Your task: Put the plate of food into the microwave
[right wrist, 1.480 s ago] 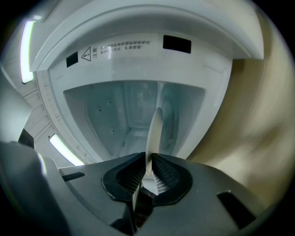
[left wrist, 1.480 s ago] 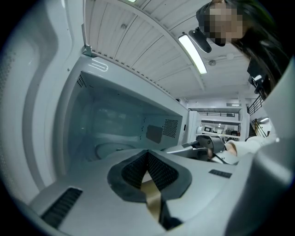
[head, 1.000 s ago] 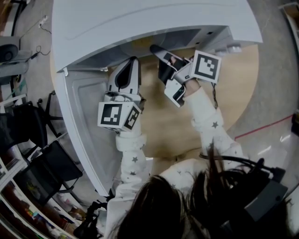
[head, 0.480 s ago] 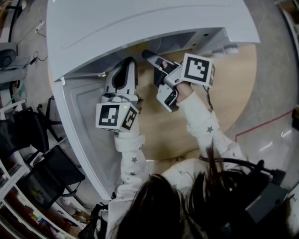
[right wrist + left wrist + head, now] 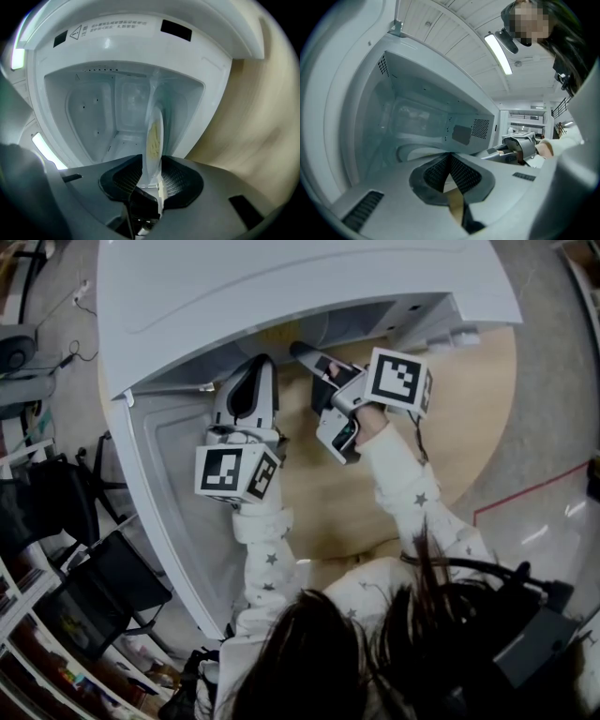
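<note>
The white microwave [image 5: 281,296] stands open, its door [image 5: 169,484] swung out to the left. In the right gripper view a white plate [image 5: 154,136] with pale yellow food shows edge-on inside the cavity [image 5: 93,108]. Its near rim still lies between the spread pads of my right gripper [image 5: 151,176], which no longer clamp it. From the head view that gripper [image 5: 305,351] reaches into the opening. My left gripper [image 5: 258,367] rests at the opening's left side by the door. Its pads [image 5: 459,171] meet at the tip on nothing.
The microwave sits on a round wooden table [image 5: 469,427]. Black chairs [image 5: 103,577] stand on the floor to the left beyond the door. A red line [image 5: 534,488] marks the floor at the right. My right gripper [image 5: 520,147] also shows in the left gripper view.
The right gripper has shifted a little left and further under the microwave's top. The left gripper has hardly moved.
</note>
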### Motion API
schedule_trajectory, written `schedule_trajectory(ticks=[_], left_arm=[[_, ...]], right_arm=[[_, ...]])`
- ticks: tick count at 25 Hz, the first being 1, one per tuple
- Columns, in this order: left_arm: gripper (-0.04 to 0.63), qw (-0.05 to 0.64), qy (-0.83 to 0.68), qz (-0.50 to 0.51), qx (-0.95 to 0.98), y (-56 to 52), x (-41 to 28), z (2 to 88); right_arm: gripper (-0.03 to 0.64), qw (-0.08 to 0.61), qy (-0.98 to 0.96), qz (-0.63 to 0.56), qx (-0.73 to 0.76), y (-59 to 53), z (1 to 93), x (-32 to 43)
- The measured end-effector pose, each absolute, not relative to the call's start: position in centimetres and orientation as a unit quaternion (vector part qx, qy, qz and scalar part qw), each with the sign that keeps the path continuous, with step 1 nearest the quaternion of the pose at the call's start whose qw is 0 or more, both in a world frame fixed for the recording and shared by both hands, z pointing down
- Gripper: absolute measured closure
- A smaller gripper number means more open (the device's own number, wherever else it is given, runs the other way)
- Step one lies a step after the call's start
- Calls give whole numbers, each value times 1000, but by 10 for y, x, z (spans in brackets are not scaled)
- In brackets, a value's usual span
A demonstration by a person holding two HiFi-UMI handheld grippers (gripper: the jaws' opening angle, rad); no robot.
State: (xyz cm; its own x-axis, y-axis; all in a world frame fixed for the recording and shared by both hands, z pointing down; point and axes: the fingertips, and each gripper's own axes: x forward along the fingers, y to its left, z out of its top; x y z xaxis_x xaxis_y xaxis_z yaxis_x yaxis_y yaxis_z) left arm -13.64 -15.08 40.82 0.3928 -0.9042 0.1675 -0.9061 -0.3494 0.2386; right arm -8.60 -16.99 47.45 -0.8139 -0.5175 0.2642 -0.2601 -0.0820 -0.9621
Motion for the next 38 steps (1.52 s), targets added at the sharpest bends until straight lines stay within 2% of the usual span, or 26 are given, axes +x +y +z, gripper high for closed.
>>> schedule_trajectory(ticks=[13, 24, 26, 28, 38], left_arm=[[600, 147, -554, 4, 819, -144, -136, 407], [600, 145, -552, -2, 821, -116, -124, 404], [600, 139, -550, -6, 824, -109, -117, 396], [600, 135, -549, -10, 825, -103, -111, 387], [600, 120, -548, -20, 828, -78, -97, 347]], right_arm=[[508, 97, 669, -680, -283, -159, 473, -80], [511, 129, 719, -646, -224, -138, 440, -74], [585, 138, 720, -644, -218, -132, 429, -66], [611, 136, 730, -634, -218, -127, 419, -59], [611, 144, 780, -591, -147, -96, 355, -52]])
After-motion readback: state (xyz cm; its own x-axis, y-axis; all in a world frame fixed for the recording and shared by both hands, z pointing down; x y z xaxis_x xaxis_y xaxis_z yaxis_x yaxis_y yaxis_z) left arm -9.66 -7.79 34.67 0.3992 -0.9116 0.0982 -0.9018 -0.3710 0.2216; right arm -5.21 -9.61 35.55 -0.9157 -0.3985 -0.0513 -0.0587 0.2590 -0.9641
